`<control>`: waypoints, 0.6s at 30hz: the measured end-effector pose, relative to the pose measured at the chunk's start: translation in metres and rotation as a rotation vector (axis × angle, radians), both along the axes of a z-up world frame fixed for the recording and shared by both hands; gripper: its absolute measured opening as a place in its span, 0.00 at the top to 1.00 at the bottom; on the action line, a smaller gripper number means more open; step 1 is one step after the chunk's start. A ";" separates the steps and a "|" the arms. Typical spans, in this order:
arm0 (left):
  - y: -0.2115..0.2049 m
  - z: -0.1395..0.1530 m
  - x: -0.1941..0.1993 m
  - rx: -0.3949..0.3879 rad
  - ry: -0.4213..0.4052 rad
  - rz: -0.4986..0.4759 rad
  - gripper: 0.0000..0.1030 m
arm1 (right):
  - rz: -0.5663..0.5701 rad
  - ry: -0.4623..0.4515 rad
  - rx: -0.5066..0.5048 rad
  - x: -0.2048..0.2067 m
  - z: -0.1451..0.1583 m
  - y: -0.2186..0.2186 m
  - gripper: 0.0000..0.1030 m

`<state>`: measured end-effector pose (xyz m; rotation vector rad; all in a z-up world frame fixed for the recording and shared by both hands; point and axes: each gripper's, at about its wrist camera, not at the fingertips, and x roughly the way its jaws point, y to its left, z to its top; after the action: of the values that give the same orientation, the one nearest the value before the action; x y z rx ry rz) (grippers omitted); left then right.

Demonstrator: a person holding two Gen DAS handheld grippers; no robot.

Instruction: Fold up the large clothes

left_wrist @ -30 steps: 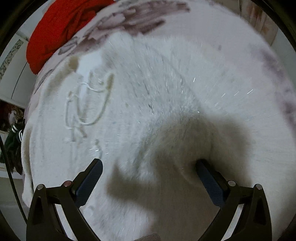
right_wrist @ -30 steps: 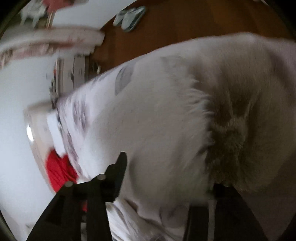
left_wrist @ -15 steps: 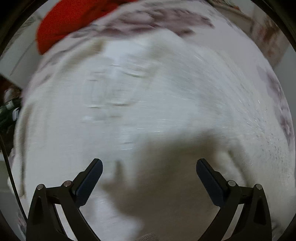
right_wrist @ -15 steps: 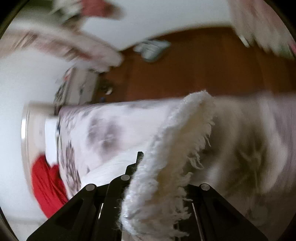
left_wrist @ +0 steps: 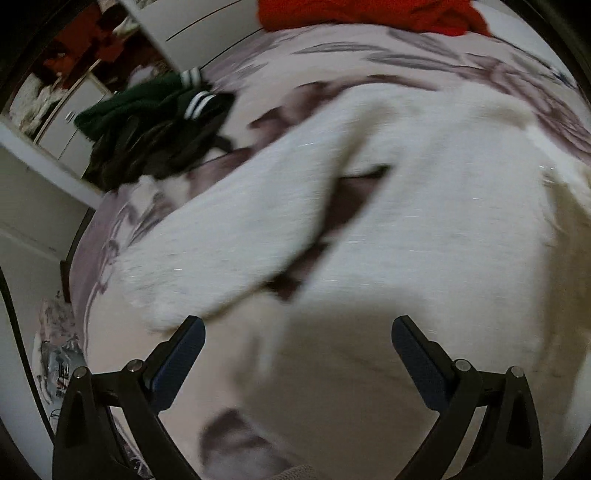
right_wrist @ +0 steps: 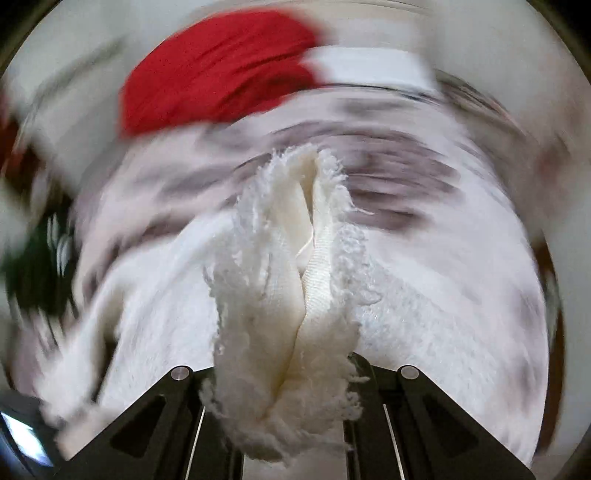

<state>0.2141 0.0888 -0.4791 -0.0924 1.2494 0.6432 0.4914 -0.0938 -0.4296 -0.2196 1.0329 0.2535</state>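
Observation:
A large white fluffy garment [left_wrist: 424, 229] lies spread on a bed with a grey-flowered sheet [left_wrist: 332, 55]; one sleeve [left_wrist: 236, 236] stretches toward the left. My left gripper [left_wrist: 297, 354] is open and empty just above the garment's near part. My right gripper [right_wrist: 291, 373] is shut on a bunched edge of the white garment [right_wrist: 295, 280], which stands up between the jaws and hides the fingertips. The rest of the garment [right_wrist: 424, 295] lies below it, blurred.
A red garment [left_wrist: 369, 14] lies at the far end of the bed and also shows in the right wrist view [right_wrist: 221, 70]. A dark green garment with white stripes [left_wrist: 155, 118] lies at the bed's left edge. A pale wall [left_wrist: 29, 206] is on the left.
My left gripper swung left, bringing the sleeve and green garment into view. My right gripper stayed shut on the white edge and turned from the floor toward the bed.

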 end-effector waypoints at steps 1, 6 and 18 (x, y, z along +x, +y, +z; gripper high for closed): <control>0.011 -0.001 -0.004 0.011 0.000 -0.001 0.00 | 0.068 0.013 -0.052 0.000 -0.021 0.034 0.92; 0.028 -0.009 -0.009 0.005 0.003 -0.038 0.00 | 0.201 0.268 -0.179 -0.005 -0.131 0.111 0.75; 0.000 -0.010 -0.007 -0.115 -0.003 -0.075 0.00 | -0.527 0.482 0.221 -0.117 -0.113 -0.122 0.46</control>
<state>0.2075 0.0890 -0.4892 -0.1409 1.2805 0.5058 0.3749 -0.2163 -0.5425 0.3314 1.4858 -0.0675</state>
